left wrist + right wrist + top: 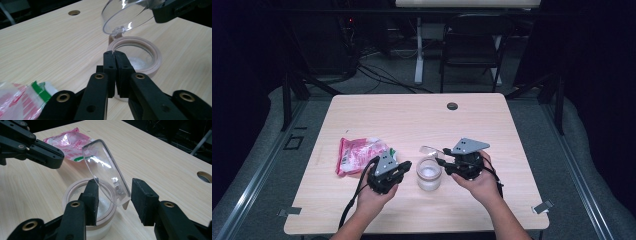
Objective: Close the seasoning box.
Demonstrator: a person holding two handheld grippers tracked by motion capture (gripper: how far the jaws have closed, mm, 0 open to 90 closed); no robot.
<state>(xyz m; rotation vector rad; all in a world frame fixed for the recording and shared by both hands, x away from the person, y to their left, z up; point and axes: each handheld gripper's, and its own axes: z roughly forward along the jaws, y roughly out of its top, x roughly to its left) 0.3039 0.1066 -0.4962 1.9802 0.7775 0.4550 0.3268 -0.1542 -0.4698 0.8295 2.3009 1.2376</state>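
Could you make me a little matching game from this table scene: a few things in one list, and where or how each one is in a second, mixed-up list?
Things:
1. left tongs
2. right tongs
3. clear lid
4. pink packet

States or places:
A. flat on the table, left of the jar
B. jaws apart, one on each side of the lid's lower edge
C. jaws pressed together, nothing between them
D. tipped up above the jar's open mouth

Pairs: 1-C, 2-B, 3-D, 4-A
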